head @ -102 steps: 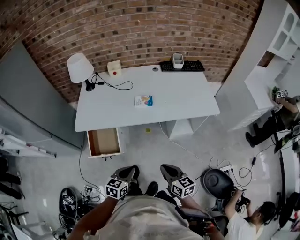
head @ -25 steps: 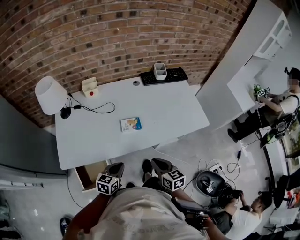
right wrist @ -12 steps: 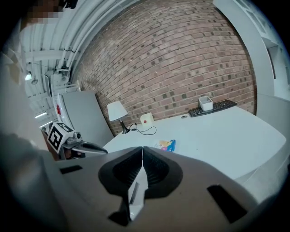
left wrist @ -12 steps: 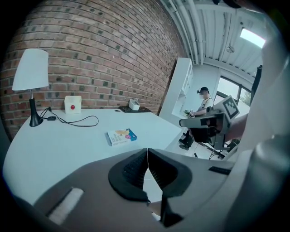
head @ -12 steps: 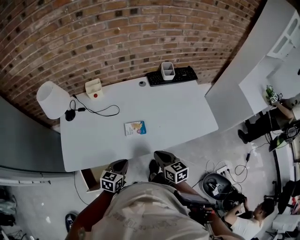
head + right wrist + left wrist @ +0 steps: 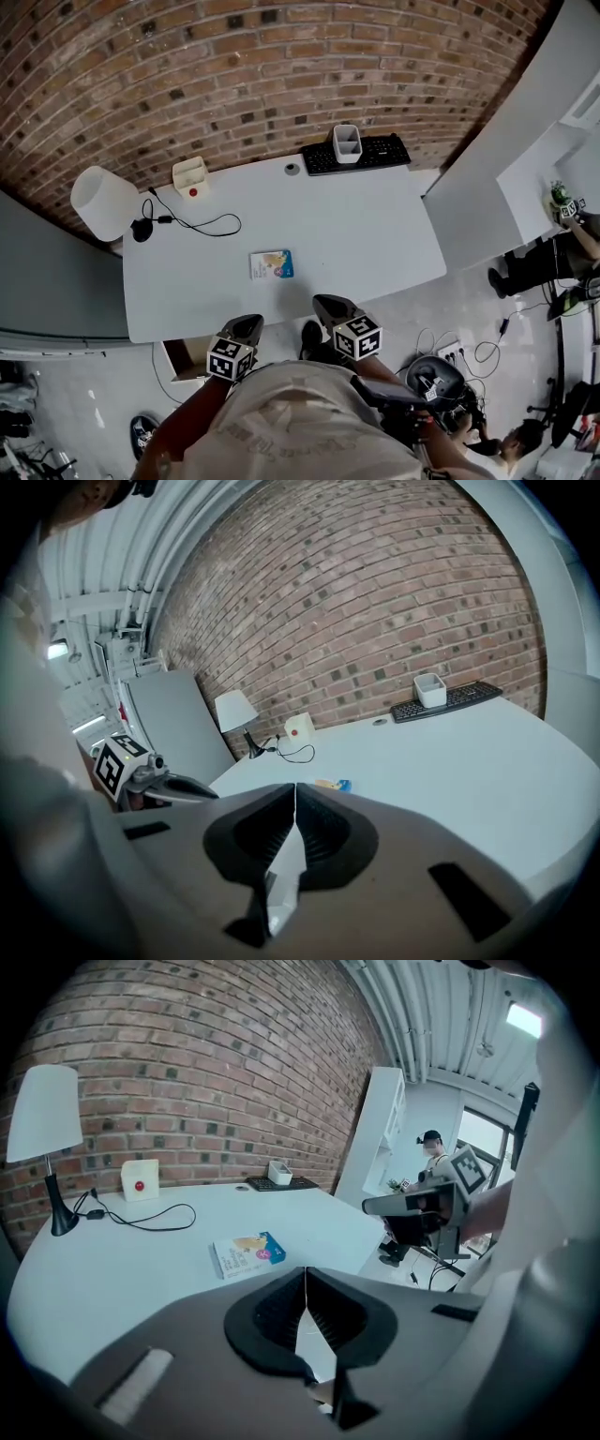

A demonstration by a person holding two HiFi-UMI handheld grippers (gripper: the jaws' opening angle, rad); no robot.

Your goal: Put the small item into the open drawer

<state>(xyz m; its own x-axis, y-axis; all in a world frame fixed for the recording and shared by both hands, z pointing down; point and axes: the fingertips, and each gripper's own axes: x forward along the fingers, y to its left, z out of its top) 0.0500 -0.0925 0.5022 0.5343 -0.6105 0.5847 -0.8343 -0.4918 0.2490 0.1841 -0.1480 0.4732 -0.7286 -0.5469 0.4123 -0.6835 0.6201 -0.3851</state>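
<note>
**Step in hand: approach. The item is not yet grasped.**

1. Locate the item. The small flat packet with blue and yellow print (image 6: 271,265) lies flat on the white desk (image 6: 366,234), near the middle and a little towards the near edge. Nothing touches it.

2. Check the grippers. The left gripper (image 6: 249,324) and the right gripper (image 6: 326,305) hover over the near edge of the desk, the left one just near of the packet and the right one near and to its right. In the left gripper view the fingers (image 6: 279,1309) are pressed together with nothing between them. The right gripper view shows the same: fingers (image 6: 265,834) pressed together, nothing held.

3. Locate the target. The open drawer with a light wooden floor (image 6: 186,356) stands out below the near left corner of the desk, just left of the left gripper. Only part of it shows.

**Next move, as judged from this position:**

- Spread the fingers of one gripper before you reach the packet; the left sits nearer both the packet and the drawer.
- Because the packet lies flat, expect to take it by an edge, or tip it up with the other gripper first.
- Keep clear of the black cable (image 6: 202,225) at the far left.
- Carry the packet near and left, past the desk edge, then down into the drawer.
</note>
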